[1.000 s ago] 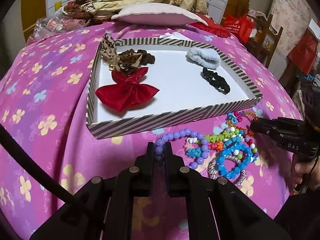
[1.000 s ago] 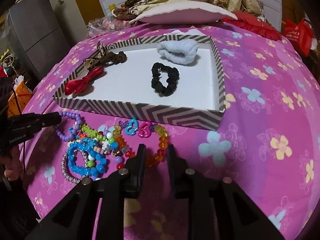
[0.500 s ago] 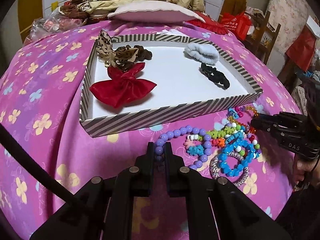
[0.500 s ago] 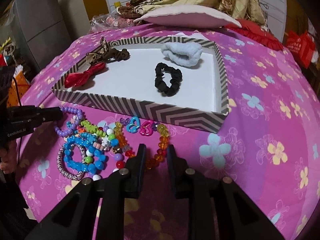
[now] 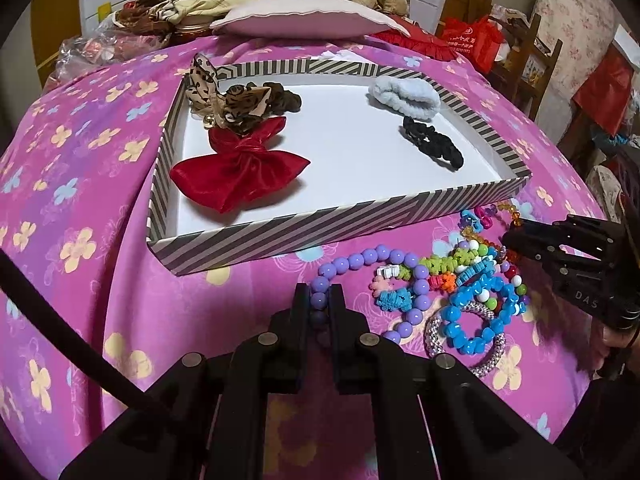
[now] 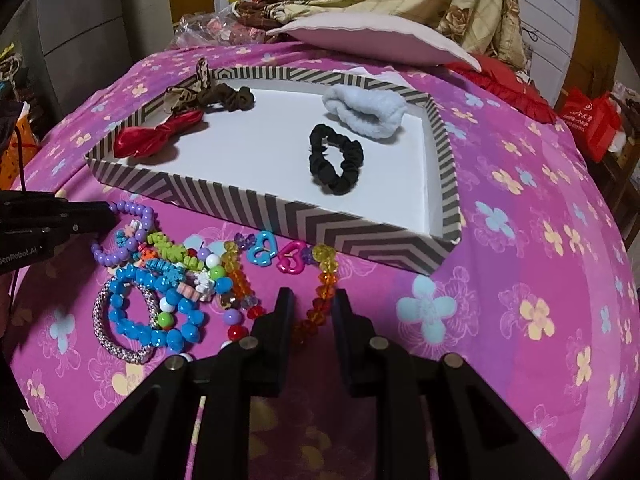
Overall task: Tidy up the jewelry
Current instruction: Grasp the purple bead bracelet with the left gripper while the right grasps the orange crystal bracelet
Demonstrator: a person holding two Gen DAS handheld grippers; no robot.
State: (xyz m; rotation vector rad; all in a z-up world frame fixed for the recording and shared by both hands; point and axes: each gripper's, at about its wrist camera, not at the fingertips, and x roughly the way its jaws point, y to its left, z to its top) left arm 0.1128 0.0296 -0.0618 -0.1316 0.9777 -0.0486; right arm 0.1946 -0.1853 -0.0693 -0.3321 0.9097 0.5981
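A: Since both tools are low over the bead pile, start with grips. Left tool point(image 5: 320, 300)?

B: Clamped tight on the strand of round lilac plastic beads point(image 5: 400, 258), pinching it at the loop's 8 o'clock. Rest of the loop lies on the pink flower-print cloth point(image 5: 100, 280), in front of the shallow striped cardboard box with white floor point(image 5: 320, 220).

A: Right tool point(image 6: 310, 300)?

B: Narrow gap, with the string of faceted amber and orange glass-like beads point(image 6: 322, 280) running between its fingers. Can't tell if the pads press it, so I'm not calling it a grip.

A: Handling?

B: Light, limp, hard-beaded strands. They'll drape and swing, and the smooth beads may slide in the pads. Better to pinch across one bead or on the cord between two. Tangling is the risk: the lilac loop overlaps the chunky bright blue bead bracelet point(image 5: 476, 316) and the silver woven bangle point(image 6: 120, 340), so I'd expect neighbours to drag.

A: Box contents?

B: Soft stuff only. Shiny red satin bow point(image 5: 240, 168) at 9 o'clock, leopard-print fabric bow point(image 5: 224, 96) at 11, fluffy pale blue scrunchie point(image 5: 404, 94) at 1, ruffled black scrunchie point(image 6: 336, 160) at 3. Middle is bare.
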